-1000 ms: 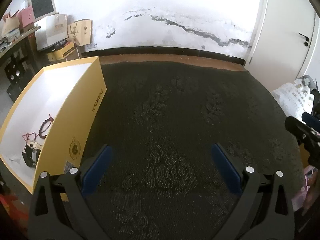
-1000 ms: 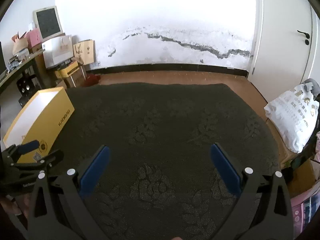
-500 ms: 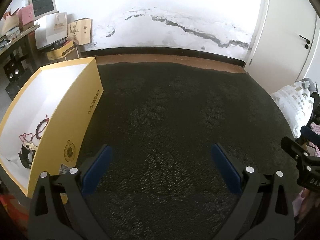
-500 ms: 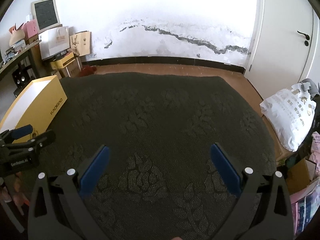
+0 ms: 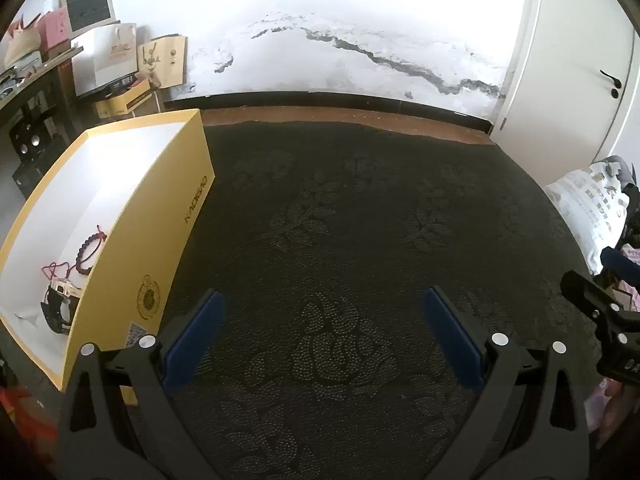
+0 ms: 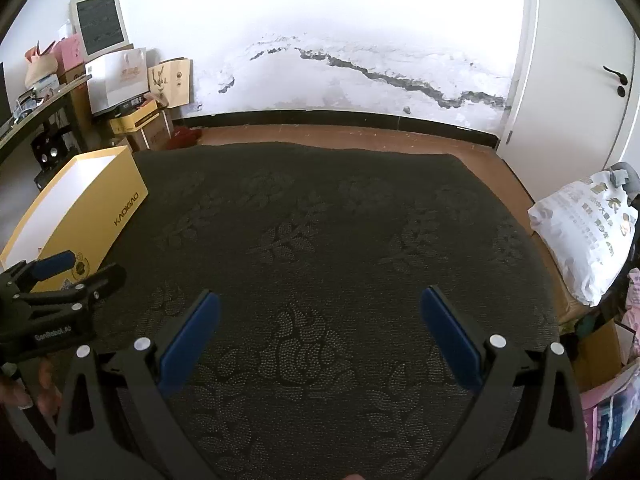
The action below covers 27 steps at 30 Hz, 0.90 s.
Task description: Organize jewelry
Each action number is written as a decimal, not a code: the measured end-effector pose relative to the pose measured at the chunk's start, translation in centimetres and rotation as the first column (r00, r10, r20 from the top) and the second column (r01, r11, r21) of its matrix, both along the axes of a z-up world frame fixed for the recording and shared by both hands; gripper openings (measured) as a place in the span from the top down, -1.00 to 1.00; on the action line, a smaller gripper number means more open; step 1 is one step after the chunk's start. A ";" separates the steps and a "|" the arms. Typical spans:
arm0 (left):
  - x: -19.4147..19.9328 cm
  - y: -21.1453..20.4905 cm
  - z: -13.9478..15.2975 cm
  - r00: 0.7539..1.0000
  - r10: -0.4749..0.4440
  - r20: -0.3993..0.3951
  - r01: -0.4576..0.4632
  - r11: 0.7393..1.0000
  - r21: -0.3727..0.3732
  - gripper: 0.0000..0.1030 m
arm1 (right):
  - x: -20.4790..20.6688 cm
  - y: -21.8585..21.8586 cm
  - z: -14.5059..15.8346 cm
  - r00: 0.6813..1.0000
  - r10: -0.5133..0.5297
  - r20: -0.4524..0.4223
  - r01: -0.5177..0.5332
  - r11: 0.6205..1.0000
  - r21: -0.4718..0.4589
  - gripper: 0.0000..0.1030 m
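Note:
A yellow box [image 5: 160, 216] with a white inside stands on the dark patterned cloth [image 5: 360, 220] at the left. Inside it lie a dark red beaded bracelet [image 5: 90, 252], a pink cord [image 5: 54, 269] and a black-strapped watch [image 5: 60, 300]. My left gripper [image 5: 320, 332] is open and empty over the cloth, right of the box. My right gripper [image 6: 318, 332] is open and empty over the cloth's middle. The box also shows in the right wrist view [image 6: 84, 212], with the left gripper's fingers [image 6: 52, 264] in front of it.
A white printed bag [image 6: 588, 232] lies off the cloth's right edge. Boxes and paper bags [image 6: 132, 80] stand on and by a shelf at the back left. A white door [image 6: 580, 60] is at the back right. Wooden floor [image 6: 340, 136] runs behind the cloth.
Both grippers have shifted a little while staying open and empty. The box looks slightly nearer in the right wrist view. The jewelry in the box has not moved.

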<state>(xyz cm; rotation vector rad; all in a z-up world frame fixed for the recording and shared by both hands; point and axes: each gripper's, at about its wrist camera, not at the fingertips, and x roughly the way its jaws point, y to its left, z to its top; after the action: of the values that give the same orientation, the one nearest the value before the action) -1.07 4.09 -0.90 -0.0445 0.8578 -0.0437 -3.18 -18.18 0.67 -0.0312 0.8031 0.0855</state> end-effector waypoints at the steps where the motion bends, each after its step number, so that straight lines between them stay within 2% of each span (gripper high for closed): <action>1: -0.1 0.1 0.0 1.000 0.000 0.001 0.000 1.000 -0.001 -0.88 | 0.0 0.0 0.0 1.000 0.000 -0.002 0.000 1.000 0.001 -0.88; 27: -0.3 1.5 0.2 1.000 0.014 0.009 -0.014 1.000 0.005 -0.88 | 0.7 0.7 -0.1 1.000 0.010 0.000 -0.010 1.000 0.013 -0.88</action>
<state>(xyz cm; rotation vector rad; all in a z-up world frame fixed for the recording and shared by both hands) -1.39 5.61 -0.65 -0.0460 0.8485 -0.0285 -2.49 -17.53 0.62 -0.0231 0.8022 0.1003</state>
